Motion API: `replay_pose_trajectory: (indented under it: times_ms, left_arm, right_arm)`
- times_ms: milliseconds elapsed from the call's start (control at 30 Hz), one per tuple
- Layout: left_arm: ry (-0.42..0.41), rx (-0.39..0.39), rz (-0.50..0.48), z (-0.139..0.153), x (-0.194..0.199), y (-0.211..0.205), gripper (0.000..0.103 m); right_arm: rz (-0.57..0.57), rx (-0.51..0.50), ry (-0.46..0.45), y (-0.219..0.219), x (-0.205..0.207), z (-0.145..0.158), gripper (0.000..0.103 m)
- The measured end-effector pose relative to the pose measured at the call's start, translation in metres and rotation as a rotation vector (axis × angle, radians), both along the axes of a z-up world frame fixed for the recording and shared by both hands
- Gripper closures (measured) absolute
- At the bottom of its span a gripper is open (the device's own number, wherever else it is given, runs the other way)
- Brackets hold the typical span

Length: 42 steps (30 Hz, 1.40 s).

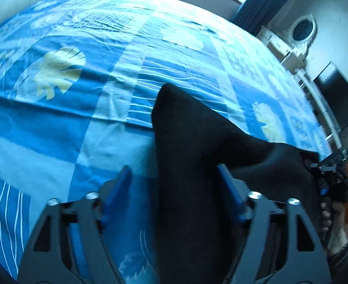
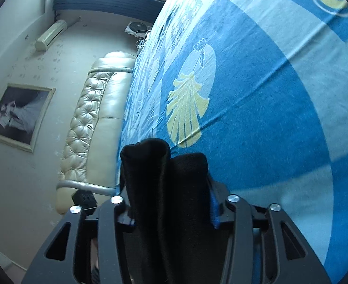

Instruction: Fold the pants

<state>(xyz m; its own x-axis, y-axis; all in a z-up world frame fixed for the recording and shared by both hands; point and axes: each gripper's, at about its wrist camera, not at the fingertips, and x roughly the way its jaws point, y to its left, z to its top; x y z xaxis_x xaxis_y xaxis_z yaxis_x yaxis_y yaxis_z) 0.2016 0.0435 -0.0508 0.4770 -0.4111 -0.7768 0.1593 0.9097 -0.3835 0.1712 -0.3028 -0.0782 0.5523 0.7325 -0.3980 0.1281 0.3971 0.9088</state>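
Note:
The black pants (image 1: 197, 156) hang lifted above the bed, stretched between both grippers. My left gripper (image 1: 176, 184) has blue pads, and the black cloth runs between them; the left pad (image 1: 119, 184) stands apart from the cloth. The cloth spans to the right, where my right gripper (image 1: 327, 172) holds its other end. In the right wrist view my right gripper (image 2: 169, 203) is shut on a bunched fold of the pants (image 2: 164, 170), held above the bed.
A bed with a blue patterned sheet (image 1: 103, 59) fills both views. A cream tufted headboard (image 2: 95, 118) runs along its far side. A framed picture (image 2: 17, 116) hangs on the wall. White furniture with an oval mirror (image 1: 301, 30) stands past the bed.

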Motion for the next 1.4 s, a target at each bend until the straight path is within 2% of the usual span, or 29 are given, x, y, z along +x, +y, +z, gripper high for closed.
replay_pose_trajectory:
  times_ms: [67,133,300,367,533,700,800,833,867,900,933,1033,1100,1200,1400]
  left_arm:
    - [0.004,-0.041,0.013,0.005,-0.014,0.017,0.017]
    - [0.026,-0.078,0.024,0.005,-0.026,0.029,0.013]
    - [0.147,-0.246,0.048,-0.007,-0.069,0.058,0.013]
    - [0.162,-0.284,0.045,-0.012,-0.085,0.059,0.013]
    - [0.161,-0.312,0.005,-0.014,-0.11,0.044,0.013]
    - [0.184,-0.348,0.022,-0.021,-0.108,0.033,0.013]
    - [0.197,-0.379,0.049,-0.024,-0.105,0.031,0.013]
    - [0.2,-0.379,0.05,-0.025,-0.104,0.029,0.017]
    - [0.206,-0.377,0.047,-0.025,-0.103,0.027,0.035]
    - [0.227,-0.366,0.038,-0.027,-0.102,0.022,0.043]
    - [0.231,-0.341,0.042,-0.027,-0.101,0.019,0.045]
    - [0.215,-0.303,0.04,-0.021,-0.102,0.014,0.057]
    - [0.207,-0.299,0.037,-0.015,-0.103,0.013,0.067]
    - [0.203,-0.293,0.036,-0.008,-0.104,0.012,0.072]
    - [0.2,-0.265,0.028,0.001,-0.113,0.009,0.074]
  right_arm:
    - [-0.014,0.003,-0.002,-0.007,-0.011,0.005,0.039]
    - [-0.04,0.001,0.003,-0.019,-0.028,0.011,0.034]
    - [-0.09,-0.028,0.016,-0.041,-0.079,0.017,0.03]
    - [-0.096,-0.018,0.018,-0.043,-0.094,0.016,0.03]
    - [-0.064,-0.015,0.015,-0.024,-0.113,0.014,0.029]
    - [-0.028,-0.024,0.021,0.004,-0.106,0.008,0.029]
    - [0.009,-0.107,0.033,0.025,-0.096,0.008,0.027]
    - [0.017,-0.129,0.031,0.03,-0.096,0.01,0.025]
    - [0.02,-0.155,0.034,0.034,-0.095,0.012,0.028]
    - [0.02,-0.178,0.046,0.037,-0.094,0.012,0.032]
    - [0.029,-0.188,0.06,0.038,-0.092,0.01,0.048]
    - [0.027,-0.156,0.057,0.033,-0.093,0.009,0.061]
    - [0.018,-0.114,0.047,0.028,-0.097,0.009,0.065]
    - [0.013,-0.103,0.035,0.028,-0.101,0.014,0.067]
    - [0.02,-0.105,0.03,0.029,-0.114,0.023,0.068]
